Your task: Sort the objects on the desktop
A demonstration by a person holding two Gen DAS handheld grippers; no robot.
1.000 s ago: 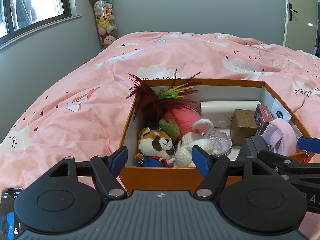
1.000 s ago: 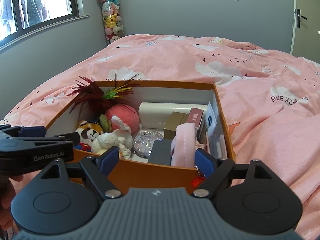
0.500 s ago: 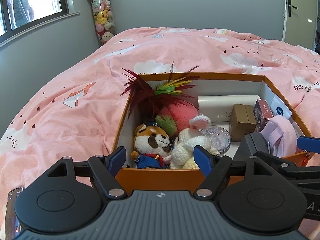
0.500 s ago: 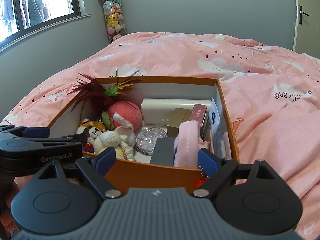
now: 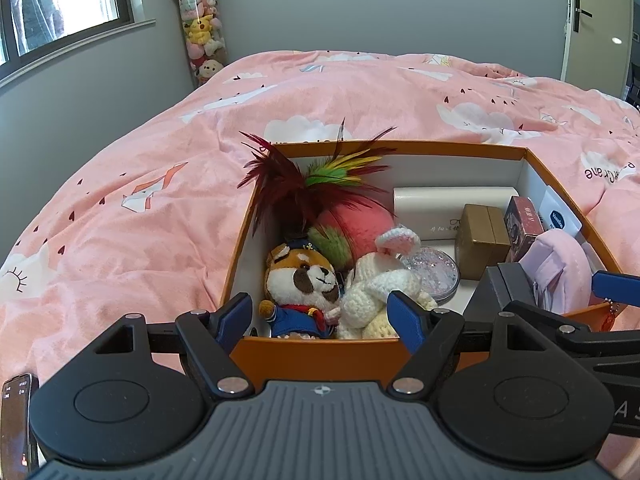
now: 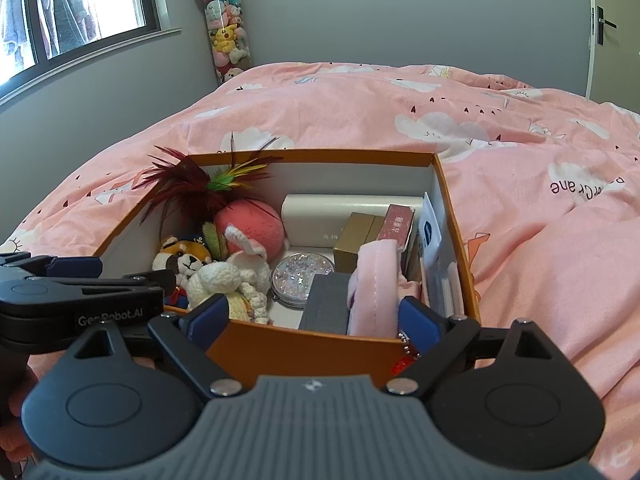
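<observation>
- Left tool (image 5: pixel 320 316): jaws spread, nothing between the pads; it hangs at the near left corner of the box (image 5: pixel 316 354), pointing down over the near wall
- Right tool (image 6: pixel 312 316): jaws wide and have just been opening; pads straddle the near wall at the box's right end, pinching nothing
- Right pad sits just beside the pink pouch (image 6: pixel 374 288); whether it touches, cannot tell. A bead chain with a red tag (image 6: pixel 404 354) hangs over the wall there
- Phone (image 5: pixel 16 420) lies on the bed at the near left edge of the left view
- Box: orange outside, white inside, resting on the bed with its pink duvet (image 5: pixel 140 200)
- Near left inside: fox plush (image 5: pixel 302 280) in a blue coat, knitted bunny (image 5: pixel 372 300) leaning against it
- Near right: grey case (image 6: pixel 326 304) upright beside the pouch
- Middle: glitter compact (image 6: pixel 302 276) flat on the floor of the box
- Behind it: gold carton (image 5: pixel 482 246), red carton (image 5: pixel 524 220), white card with a blue dot (image 5: pixel 558 216) against the right wall
- Far left: pink ball (image 5: pixel 356 228) with red and green feathers (image 5: pixel 296 184) rising past the rim
- Far wall: long white case (image 5: pixel 436 210)
- Beyond the bed: tube of plush toys (image 5: pixel 200 24) in the room corner, window (image 5: pixel 60 4) to its left
</observation>
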